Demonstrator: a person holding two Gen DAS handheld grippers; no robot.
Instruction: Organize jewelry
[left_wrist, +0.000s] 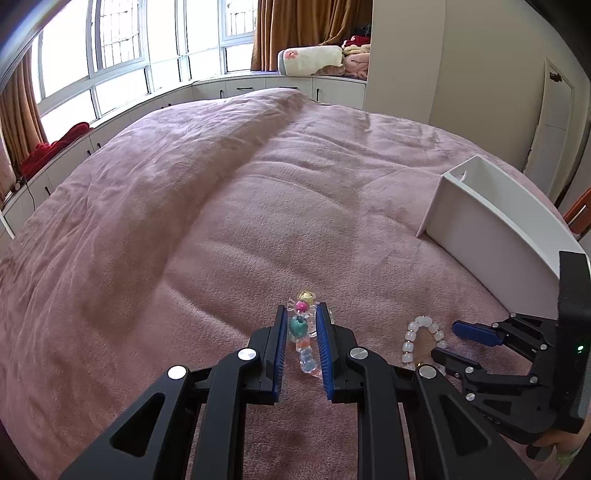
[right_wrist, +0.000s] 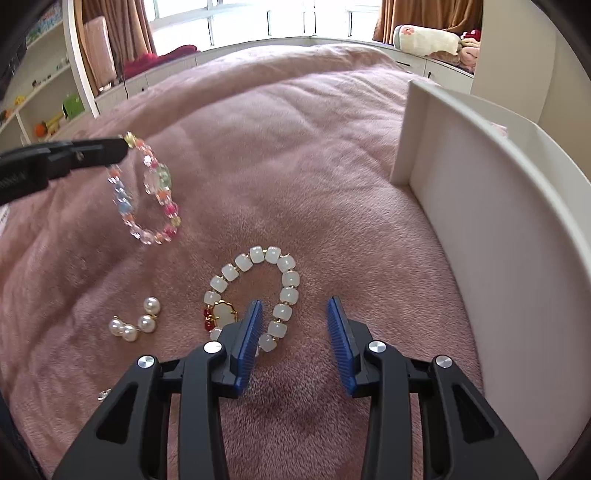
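Note:
My left gripper (left_wrist: 301, 314) is shut on a colourful bead bracelet (left_wrist: 303, 332) and holds it above the pink bedspread; in the right wrist view the bracelet (right_wrist: 147, 192) hangs from the left gripper's tip (right_wrist: 123, 146). My right gripper (right_wrist: 295, 306) is open just over a white bead bracelet (right_wrist: 258, 288) with a gold and red charm, one finger inside the loop, one outside. That bracelet (left_wrist: 421, 341) and the right gripper (left_wrist: 448, 339) also show in the left wrist view. Pearl earrings (right_wrist: 136, 319) lie to its left.
A white open box (right_wrist: 480, 206) stands on the bed to the right, also in the left wrist view (left_wrist: 491, 218). A small silver piece (right_wrist: 104, 395) lies near the left edge. Window cabinets and shelves ring the bed.

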